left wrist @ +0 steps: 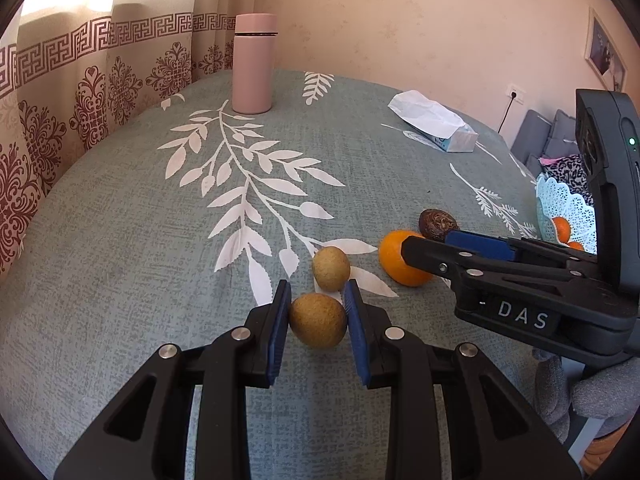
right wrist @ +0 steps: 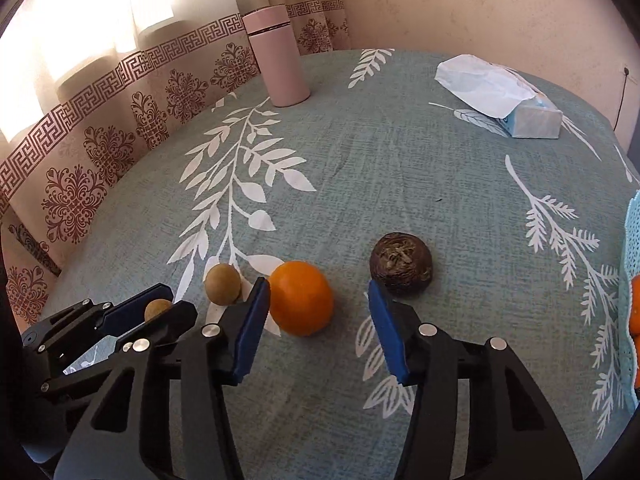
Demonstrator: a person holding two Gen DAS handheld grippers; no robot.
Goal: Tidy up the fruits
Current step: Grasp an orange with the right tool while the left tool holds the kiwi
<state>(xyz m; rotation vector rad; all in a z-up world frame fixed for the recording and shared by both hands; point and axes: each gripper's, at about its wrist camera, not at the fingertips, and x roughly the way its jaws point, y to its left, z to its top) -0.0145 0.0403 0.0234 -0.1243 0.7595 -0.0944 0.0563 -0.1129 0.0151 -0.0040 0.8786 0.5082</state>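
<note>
In the left wrist view my left gripper point(left wrist: 318, 292) is shut on a small round tan fruit point(left wrist: 318, 320) low over the tablecloth, a blue pad on each side. A second tan fruit point(left wrist: 331, 268) lies just beyond it. Further right are an orange point(left wrist: 394, 260) and a dark wrinkled fruit point(left wrist: 438, 222). My right gripper point(right wrist: 318, 284) is open around the orange point(right wrist: 301, 298). Its left pad is at the orange's side and a gap remains at the right pad. The dark fruit point(right wrist: 402, 264) sits just past the right fingertip. A white lace basket point(left wrist: 568, 208) at the right edge holds oranges.
A teal leaf-print cloth point(left wrist: 120, 240) covers the table. A pink bottle point(left wrist: 255, 64) stands at the far side by the curtain. A tissue pack point(left wrist: 436, 120) lies at the far right. The two grippers sit close side by side.
</note>
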